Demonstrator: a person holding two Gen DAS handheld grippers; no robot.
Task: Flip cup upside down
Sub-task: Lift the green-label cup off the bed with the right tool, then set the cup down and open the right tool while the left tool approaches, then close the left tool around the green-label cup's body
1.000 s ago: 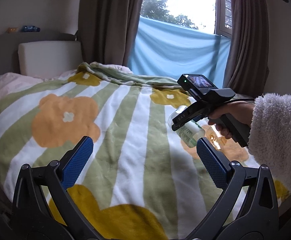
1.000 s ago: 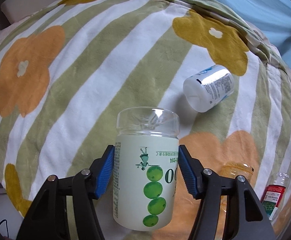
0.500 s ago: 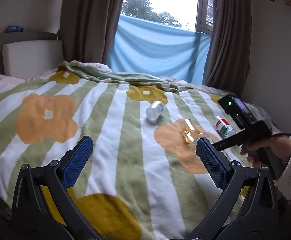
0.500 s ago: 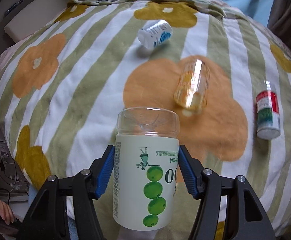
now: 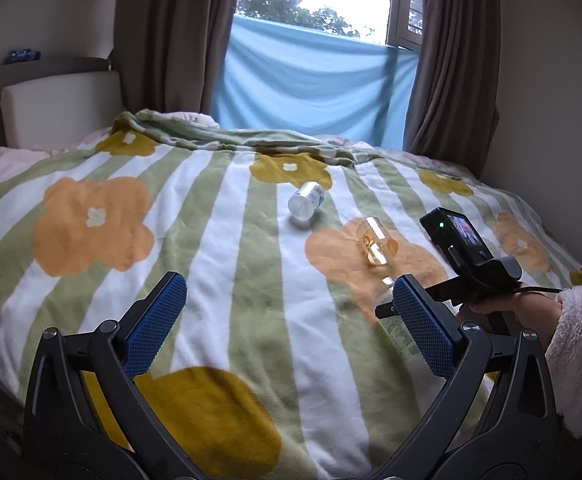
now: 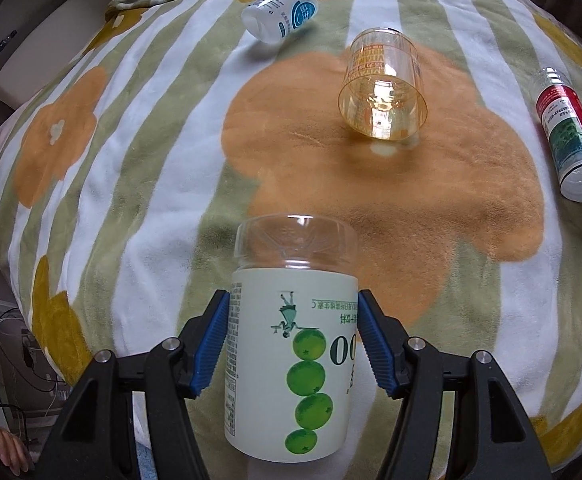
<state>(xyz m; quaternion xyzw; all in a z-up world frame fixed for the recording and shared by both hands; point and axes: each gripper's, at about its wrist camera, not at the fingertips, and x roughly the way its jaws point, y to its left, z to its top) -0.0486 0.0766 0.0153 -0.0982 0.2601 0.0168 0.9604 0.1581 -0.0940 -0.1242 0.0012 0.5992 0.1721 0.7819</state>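
Flowered bedding [image 6: 163,184] fills both views, with a white bottle [image 6: 279,12] at upper left, an amber cup [image 6: 383,88] on its side right of it, and a red-labelled bottle [image 6: 571,136] at far right. Low in the left wrist view, the left gripper [image 5: 287,320] stands apart, holding nothing. At bottom centre of the right wrist view, the right gripper [image 6: 293,338] is clamped on the labelled cup [image 6: 293,344], its print upside down.

Green-and-white striped blanket [image 6: 163,184] with orange and mustard flower blotches covers the bed. Blue ribbed pads on the black right tongs [image 6: 293,340] flank a clear plastic cup [image 6: 291,344] with a pale green label bearing bright green fruit circles. Beyond the cup on the orange flower, an amber see-through tumbler [image 6: 383,88]; past that, a white bottle with blue print [image 6: 279,12]. Right of the tumbler, a red, white and green labelled bottle [image 6: 571,140]. Sky-blue cloth [image 5: 311,84] hangs between brown curtains [image 5: 171,36].
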